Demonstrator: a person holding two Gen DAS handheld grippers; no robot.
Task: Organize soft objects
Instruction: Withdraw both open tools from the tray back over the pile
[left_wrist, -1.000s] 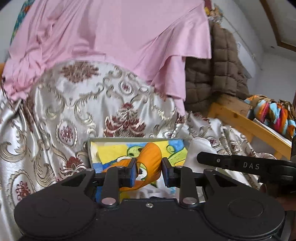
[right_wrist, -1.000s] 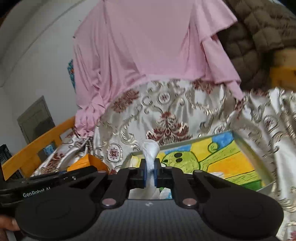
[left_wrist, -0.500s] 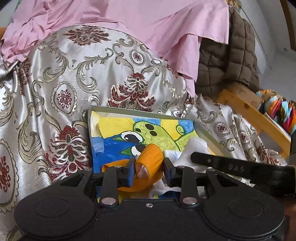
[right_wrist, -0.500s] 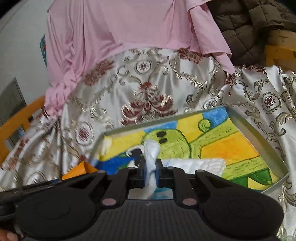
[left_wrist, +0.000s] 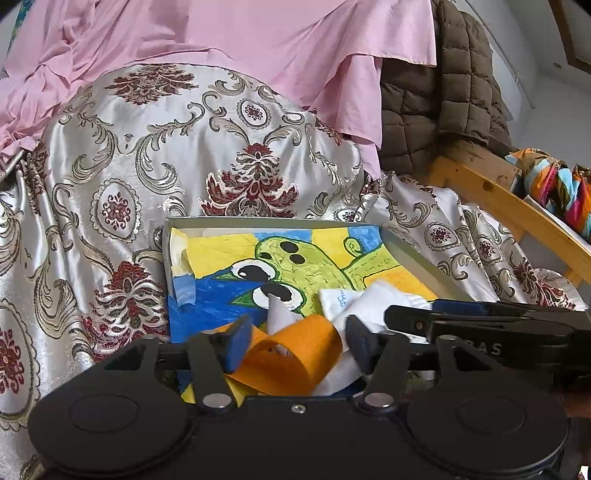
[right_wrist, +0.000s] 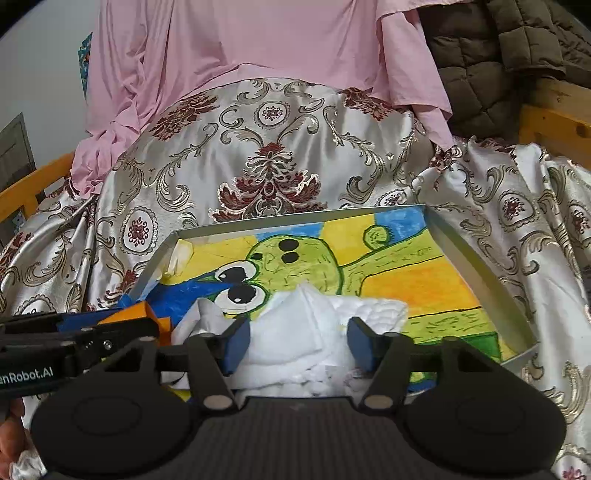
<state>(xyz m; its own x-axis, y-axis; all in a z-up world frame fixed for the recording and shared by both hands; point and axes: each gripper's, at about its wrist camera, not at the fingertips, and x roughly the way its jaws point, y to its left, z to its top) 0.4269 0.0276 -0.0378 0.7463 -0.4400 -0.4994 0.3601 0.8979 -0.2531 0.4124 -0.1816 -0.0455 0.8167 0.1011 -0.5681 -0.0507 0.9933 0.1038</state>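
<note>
Both jaws have just been opening and now stand wide. Left gripper (left_wrist: 297, 341): the curled orange felt strip (left_wrist: 295, 360) sits loose between the pads, not pinched. Right gripper (right_wrist: 295, 341): the crumpled white cloth (right_wrist: 295, 332) lies between its pads, pads clear of it as far as I can see.

Both pieces are in the shallow grey tray lined with a green-frog drawing (right_wrist: 476, 269), at its 6 o'clock edge; orange strip at 9 o'clock of the white cloth, the two touching or overlapping. The tray rests on the silver-and-maroon brocade satin cover (left_wrist: 147, 177).

Handling, my read:
- Both light and limp, no breakage risk. They'll sag and unfold when lifted.
- Felt strip holds a springy loop; pinch through both layers at the loop's 12 o'clock crest, not a single end.
- White cloth is a loose wad; grip the thick central fold, else it trails.
- Satin is slick and the tray may slide if nudged.
</note>
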